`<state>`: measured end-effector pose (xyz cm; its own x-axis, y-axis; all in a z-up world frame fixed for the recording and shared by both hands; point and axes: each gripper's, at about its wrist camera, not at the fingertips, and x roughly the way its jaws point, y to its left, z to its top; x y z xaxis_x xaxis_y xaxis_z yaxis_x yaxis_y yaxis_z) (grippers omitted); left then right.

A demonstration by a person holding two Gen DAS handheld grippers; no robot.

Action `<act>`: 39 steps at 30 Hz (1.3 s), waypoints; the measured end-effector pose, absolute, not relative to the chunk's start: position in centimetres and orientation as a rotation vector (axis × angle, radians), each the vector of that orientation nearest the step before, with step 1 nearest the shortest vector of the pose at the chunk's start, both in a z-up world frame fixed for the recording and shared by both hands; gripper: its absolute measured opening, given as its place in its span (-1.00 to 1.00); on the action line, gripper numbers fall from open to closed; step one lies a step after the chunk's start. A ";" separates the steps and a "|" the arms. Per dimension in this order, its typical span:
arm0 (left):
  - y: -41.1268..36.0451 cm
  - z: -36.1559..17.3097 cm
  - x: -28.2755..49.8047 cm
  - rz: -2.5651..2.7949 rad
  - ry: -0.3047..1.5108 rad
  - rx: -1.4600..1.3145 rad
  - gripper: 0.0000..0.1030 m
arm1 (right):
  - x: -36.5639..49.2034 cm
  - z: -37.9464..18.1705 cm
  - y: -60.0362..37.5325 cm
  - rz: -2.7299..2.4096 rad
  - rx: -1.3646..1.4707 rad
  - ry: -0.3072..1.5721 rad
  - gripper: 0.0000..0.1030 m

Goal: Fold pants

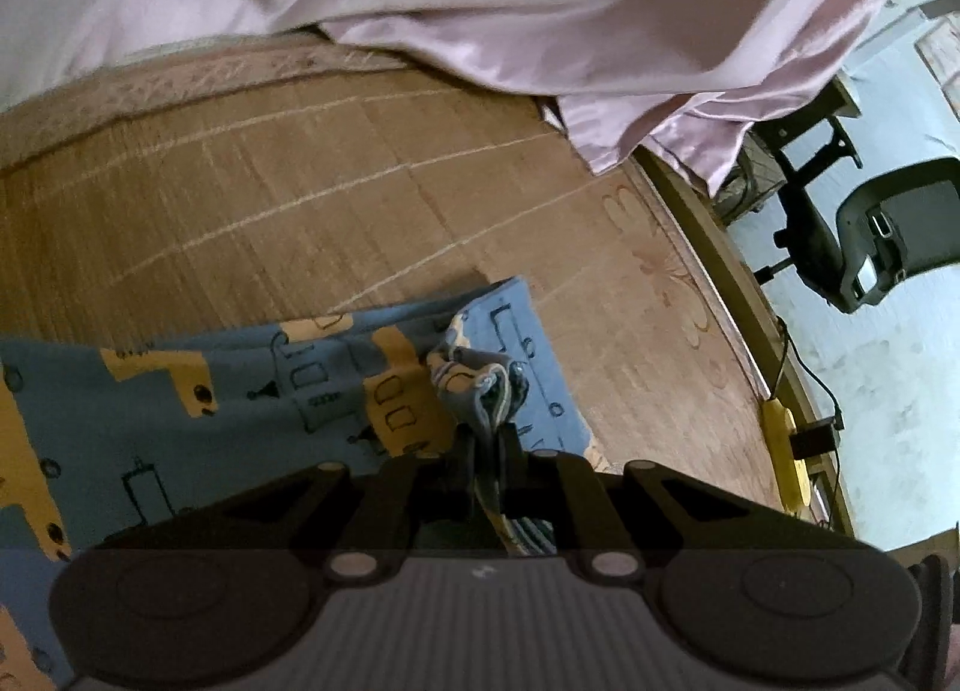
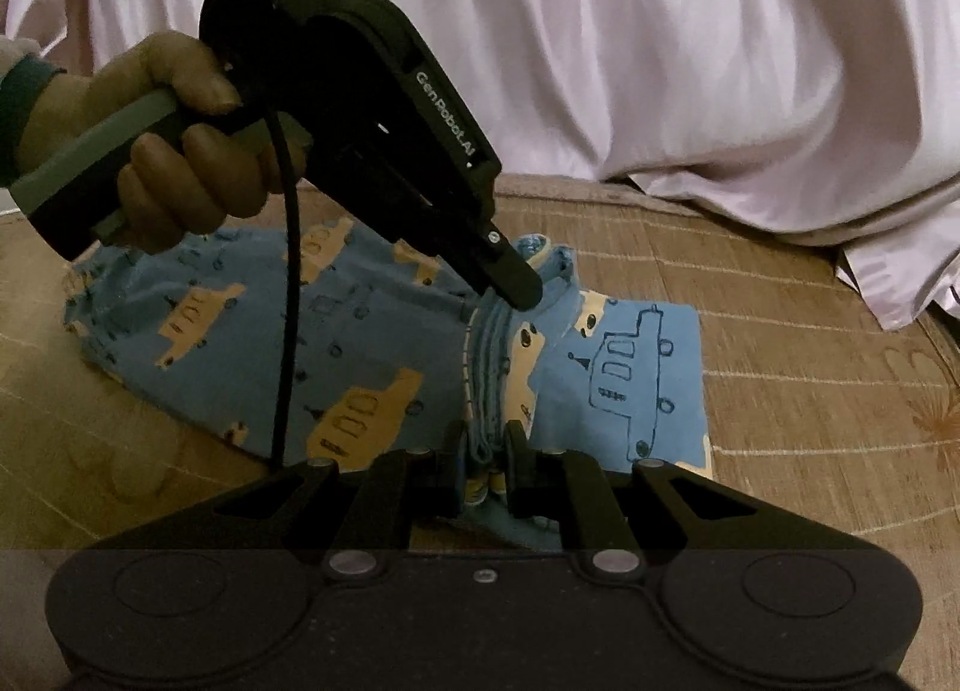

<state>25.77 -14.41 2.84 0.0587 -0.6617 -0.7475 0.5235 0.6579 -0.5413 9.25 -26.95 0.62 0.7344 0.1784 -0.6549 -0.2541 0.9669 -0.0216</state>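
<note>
Both tongs, left (image 1: 487, 439) and right (image 2: 485, 451), clamp pants (image 2: 624, 373) on woven mat (image 2: 810, 343).

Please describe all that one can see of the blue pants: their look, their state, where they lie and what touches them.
The pants are of soft light-blue cloth, printed with yellow and outlined vehicles, a ribbed blue band at the gathered edge. They lie crumpled, partly folded, on a woven brown mat, in front of pale pink draped cloth. The right gripper is shut on the bunched band near the camera; the left gripper, held in a hand, pinches the same bunch farther along. One flat flap lies on the mat.
</note>
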 end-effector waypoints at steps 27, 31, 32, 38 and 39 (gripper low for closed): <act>-2.1 1.7 26.5 -0.857 1.211 -0.245 -0.85 | 10.7 0.9 -17.4 0.432 -0.172 0.717 -0.76; -1.0 1.8 26.4 -0.855 1.193 -0.256 -0.86 | 10.8 1.0 -16.7 0.447 -0.173 0.713 -0.75; -0.8 1.9 26.3 -0.856 1.190 -0.256 -0.86 | 10.9 1.0 -16.5 0.453 -0.175 0.711 -0.75; 1.7 2.0 26.2 -0.835 1.186 -0.286 -0.86 | 11.0 1.0 -14.8 0.495 -0.189 0.701 -0.75; 2.1 1.9 26.2 -0.829 1.187 -0.290 -0.86 | 11.1 0.9 -14.5 0.502 -0.191 0.702 -0.75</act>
<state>26.21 2.08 1.90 0.1288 -0.7018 -0.7007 0.4159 0.6796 -0.6043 11.06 -14.51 0.88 0.6515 0.3763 -0.6587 -0.5016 0.8651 -0.0019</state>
